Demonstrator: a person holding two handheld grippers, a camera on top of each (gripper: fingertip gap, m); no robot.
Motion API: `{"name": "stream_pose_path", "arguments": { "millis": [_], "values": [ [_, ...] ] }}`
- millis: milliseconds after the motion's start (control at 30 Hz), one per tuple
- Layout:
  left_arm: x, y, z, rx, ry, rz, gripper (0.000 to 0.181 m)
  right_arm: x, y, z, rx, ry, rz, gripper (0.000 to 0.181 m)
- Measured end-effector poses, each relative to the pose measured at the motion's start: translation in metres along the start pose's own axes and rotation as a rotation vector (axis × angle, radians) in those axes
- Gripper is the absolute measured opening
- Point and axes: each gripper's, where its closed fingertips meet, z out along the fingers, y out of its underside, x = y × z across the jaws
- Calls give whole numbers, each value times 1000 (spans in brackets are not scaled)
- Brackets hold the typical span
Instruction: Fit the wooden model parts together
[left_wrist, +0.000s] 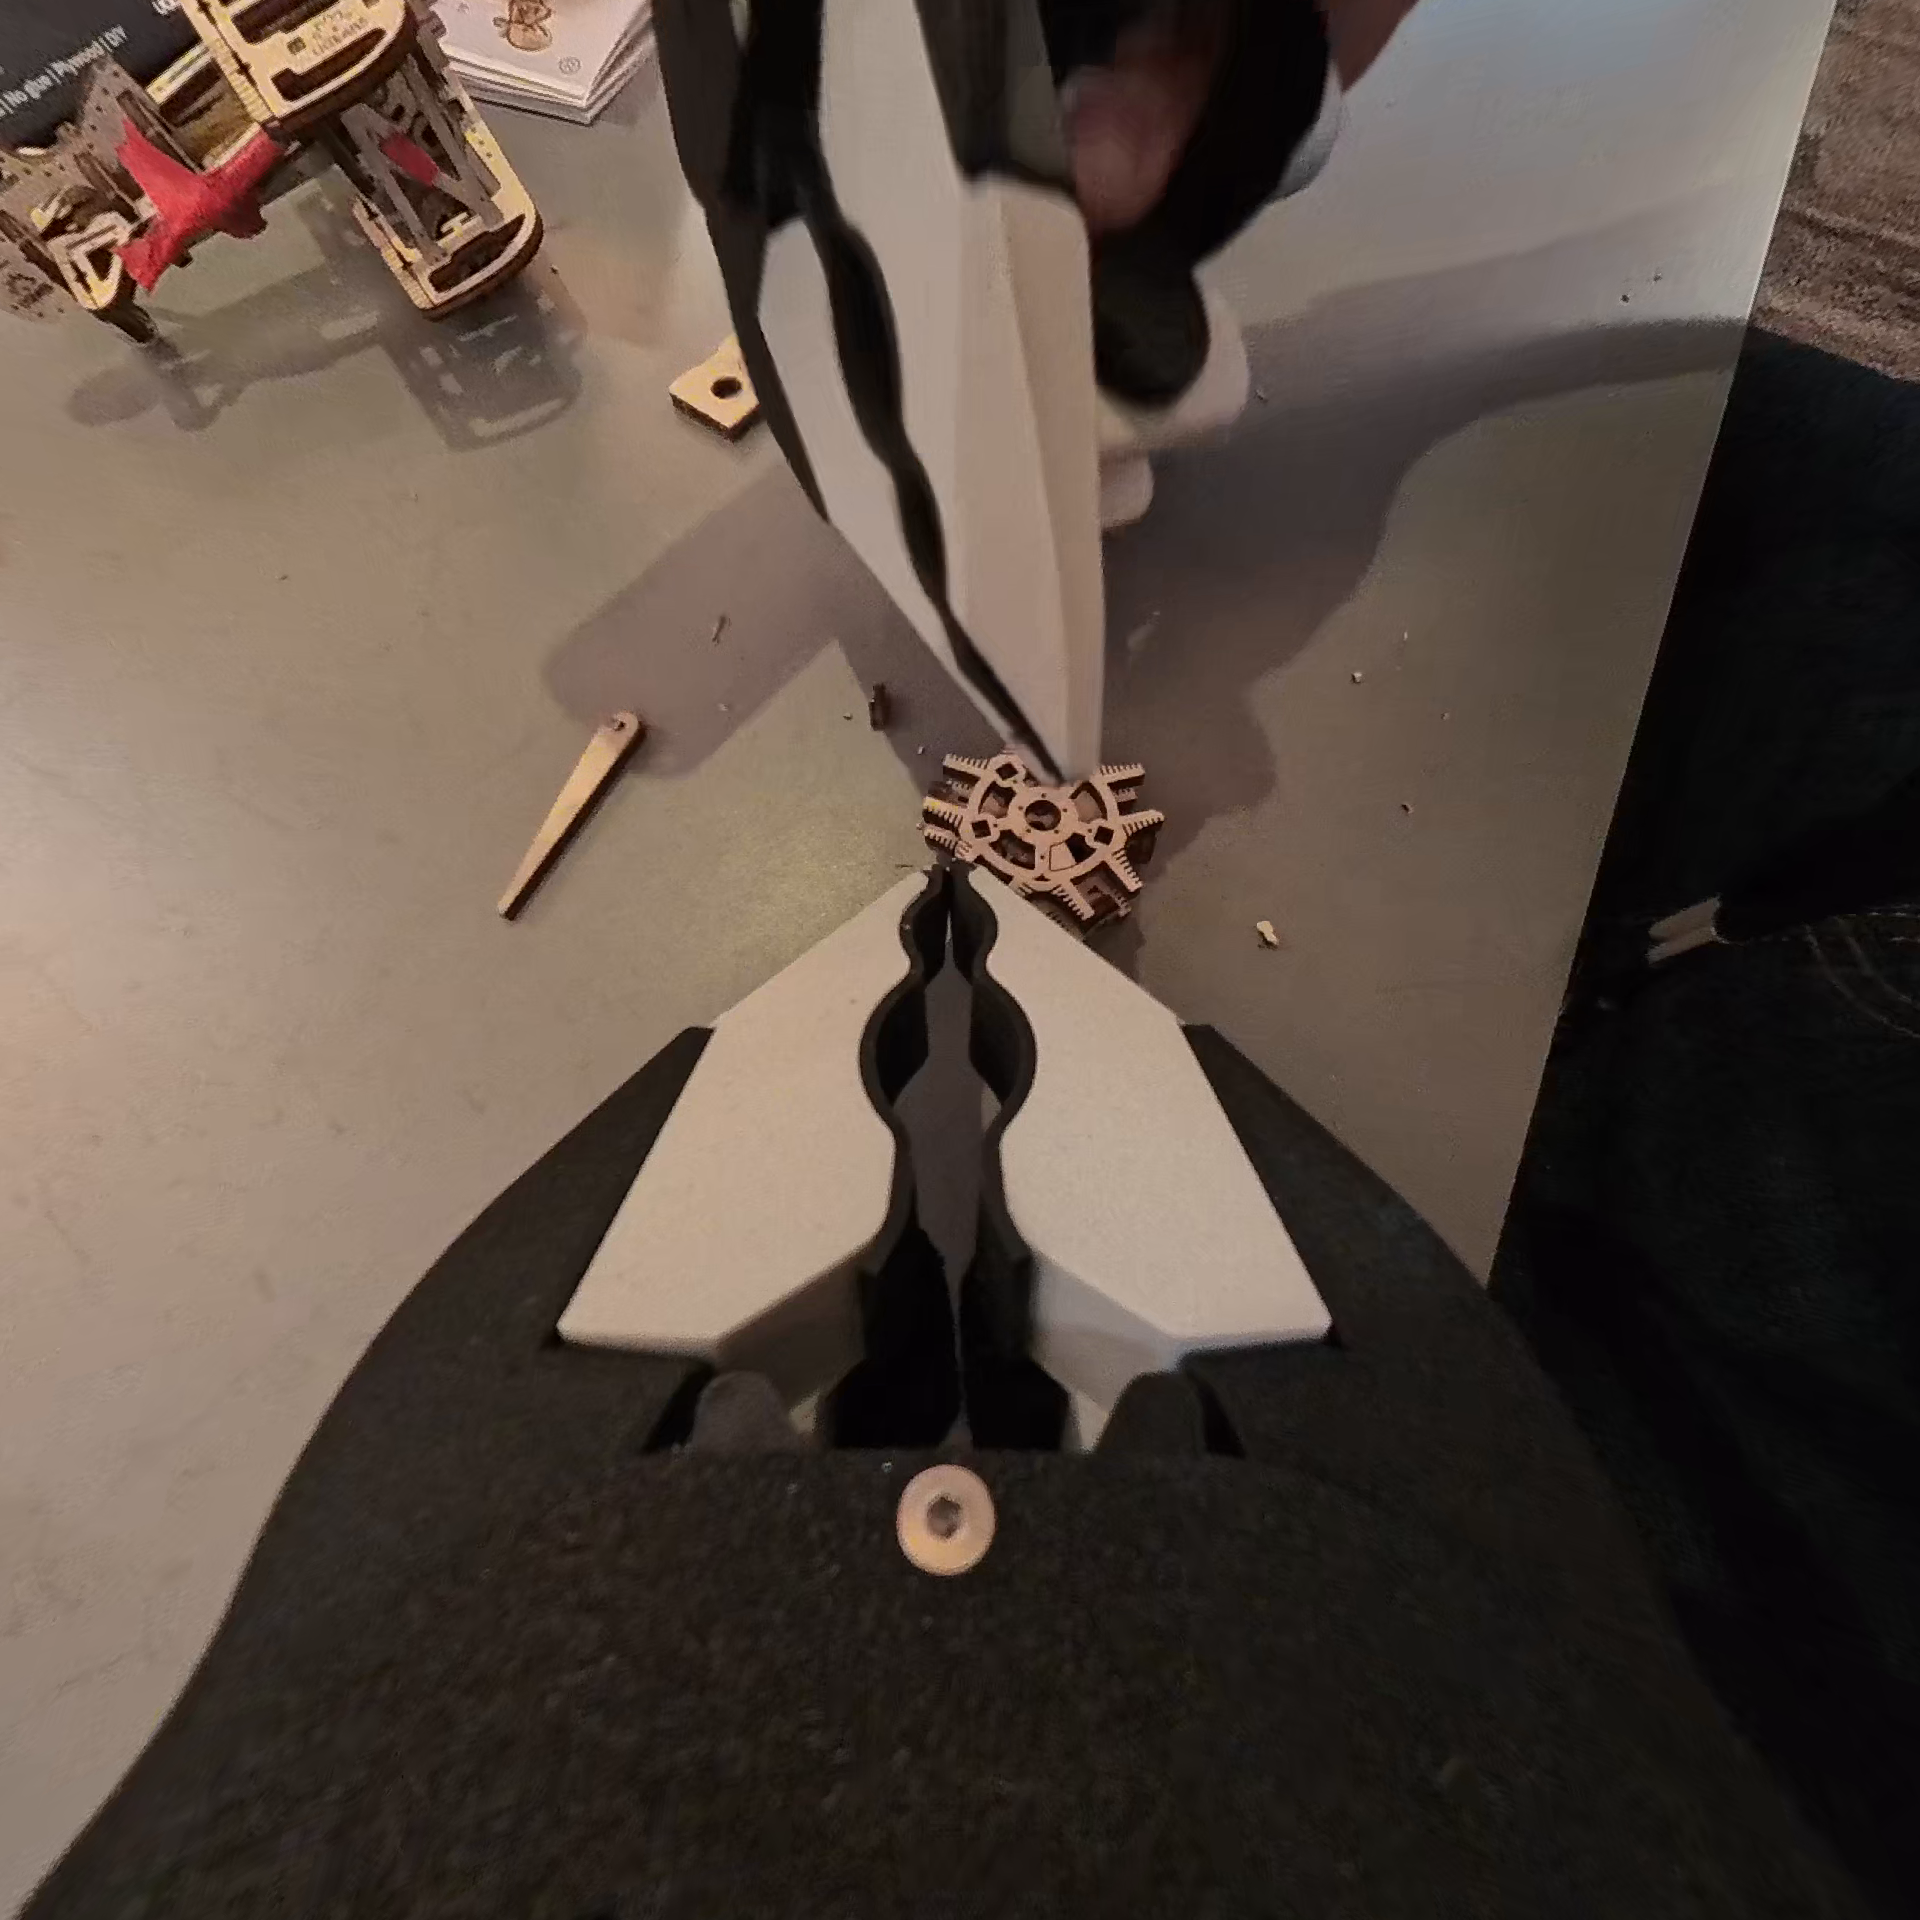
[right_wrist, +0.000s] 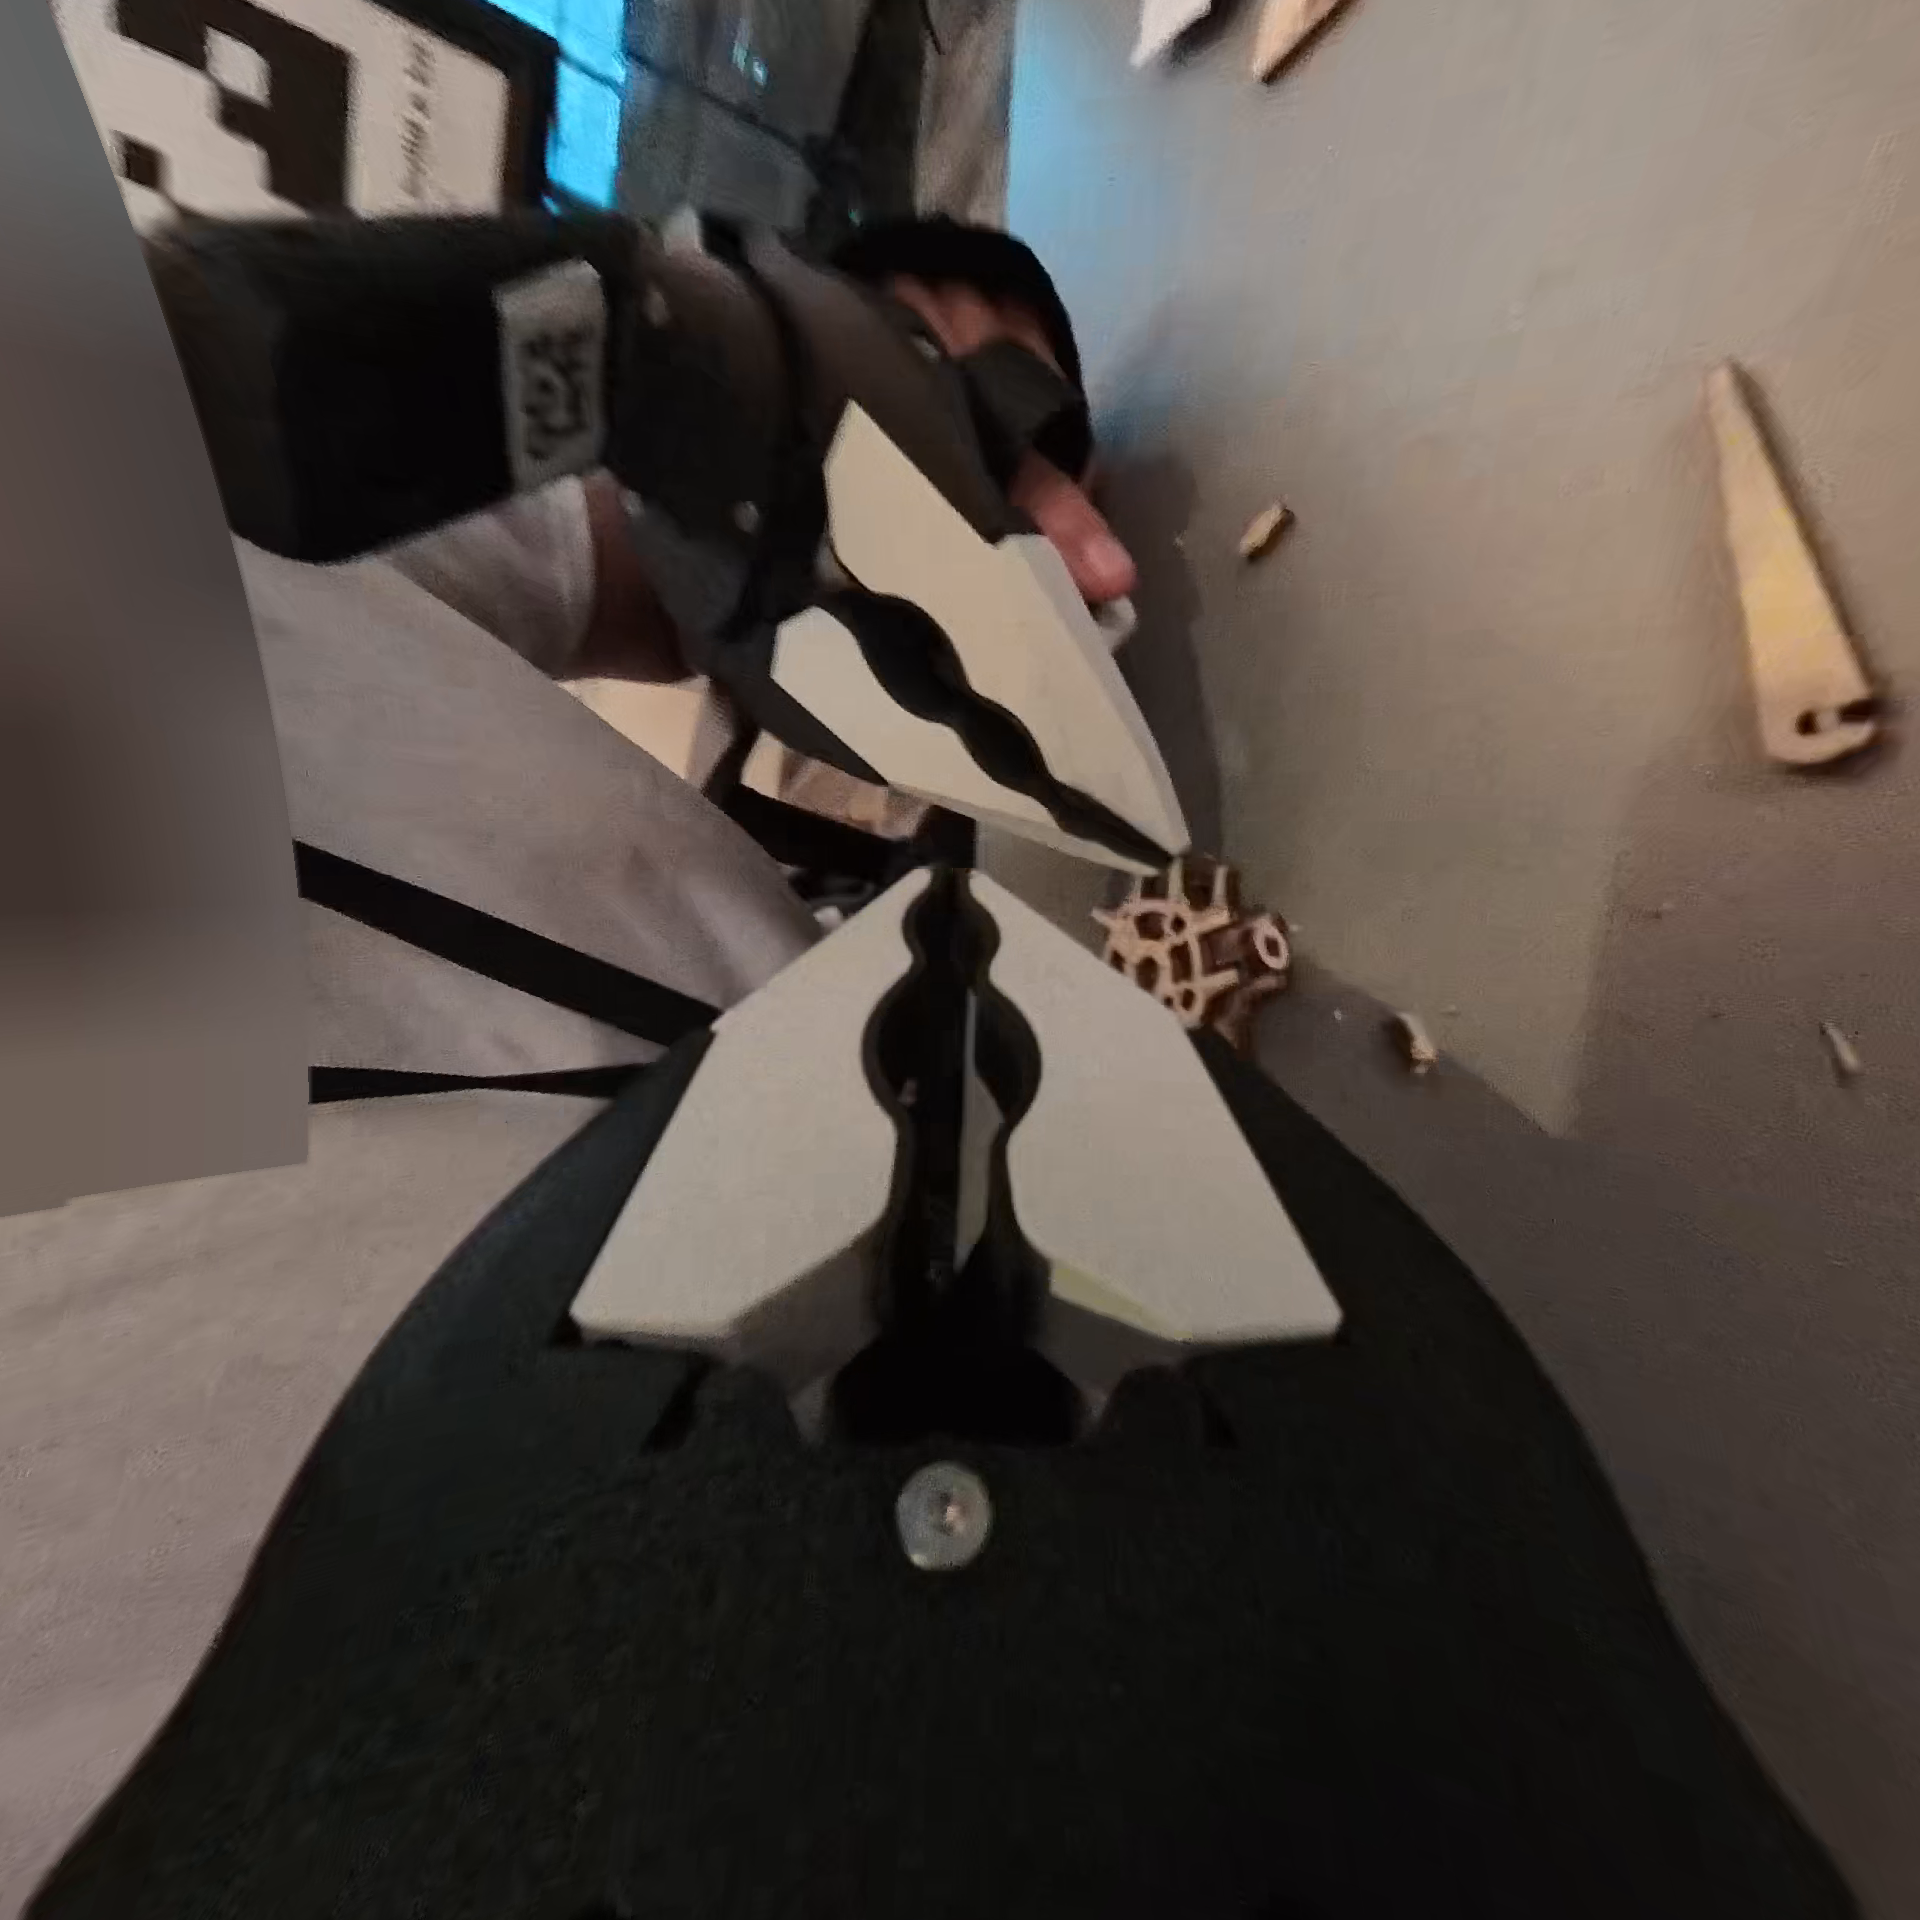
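Gearwork first: the wooden gear assembly (left_wrist: 1042, 840) lies flat on the grey bench (left_wrist: 312, 727), just ahead of the left tongs (left_wrist: 950, 875) and a little to their right, while the right tongs (left_wrist: 1051, 771) come down from above with their tip on its far rim. Both pairs are closed, tips pressed together with nothing between them. The left wrist view alone shows a built wooden model with red parts (left_wrist: 260, 177) far ahead to the left, a white booklet (left_wrist: 540, 47) beyond it, a small square plate with a hole (left_wrist: 717, 390) near the right tongs' body, and the bench's right edge (left_wrist: 1621, 831) close beside the gear, with a dark trouser leg (left_wrist: 1787, 1039) past it. The right wrist view alone shows the gear assembly (right_wrist: 1195, 951) from the side, just right of the right tongs (right_wrist: 948, 878), with the left tongs (right_wrist: 1169, 854) touching its top, the hand (right_wrist: 1070, 530) on them, and a pale garment with a black strap (right_wrist: 499, 831) behind. A tapered wooden wedge (left_wrist: 571, 810) lies well left of the left tongs, on open bench; in the other view it (right_wrist: 1787, 613) lies far right. Small chips (left_wrist: 1265, 932) dot the glossy surface.
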Motion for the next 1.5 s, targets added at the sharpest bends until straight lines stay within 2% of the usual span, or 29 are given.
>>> {"name": "stream_pose_path", "arguments": {
  "millis": [33,67,100,200,233,333,367,400,433,467,600,633,700,733,767,800,933,967,1033,1067,1100,1133,1167,1267,1300,1400,1433,1500],
  "values": [
    [0,0,0,0,1,0,0,7,5,3,-22,25,13,0],
    [0,0,0,0,2,-1,0,27,11,7,-48,130,47,0],
    [0,0,0,0,2,-1,0,34,14,9,-77,168,29,0],
    [0,0,0,0,2,-3,0,33,15,8,-90,180,35,0],
    [0,0,0,0,2,0,0,32,15,7,-87,161,51,0],
    [0,0,0,-1,1,2,0,-7,-8,-4,35,-96,62,0],
    [1,0,0,-1,1,3,0,-7,-9,-6,37,-103,71,0],
    [1,0,0,-1,1,4,0,6,-4,-4,10,-37,67,0],
    [1,0,0,-1,0,5,0,30,6,0,-43,104,57,0],
    [1,0,0,-1,-1,6,0,35,12,6,-86,140,40,0],
    [1,0,0,-1,-4,10,0,36,12,5,-106,189,10,0],
    [1,0,0,-1,-4,12,0,27,11,4,-103,130,1,0],
    [1,0,0,-1,-7,16,0,-11,-3,-1,-10,-103,16,0],
    [1,0,0,-1,-8,18,0,-15,-5,-3,4,-128,28,0],
    [1,0,0,-1,-9,18,0,-2,0,0,-26,-54,19,0],
    [1,0,0,-1,-8,17,0,30,13,3,-92,125,8,0],
    [0,0,0,-1,-6,10,0,34,15,6,-112,168,17,0],
    [1,0,0,-2,-5,14,0,32,17,5,-120,155,13,0],
    [1,0,0,-2,-8,19,0,-8,1,2,-26,-84,11,0],
    [1,0,0,-2,-7,19,0,-17,-5,-1,8,-138,6,0],
    [1,0,0,-2,-6,17,0,-8,-2,0,-14,-83,-10,0],
    [1,0,0,-2,-5,17,0,24,9,3,-82,91,-17,0],
    [1,0,0,-3,-7,17,0,35,13,5,-107,127,0,0],
    [1,0,0,-2,-6,17,0,36,13,4,-121,181,-13,0],
    [1,0,1,-2,-7,21,0,33,16,4,-143,162,-17,0],
    [1,0,1,-3,-8,23,0,-22,-10,-8,24,-196,34,0],
    [1,0,1,-3,-7,21,0,-24,-11,-10,26,-204,20,0],
    [1,0,1,-3,-7,22,0,1,0,0,-34,-80,29,0]
  ]
}}
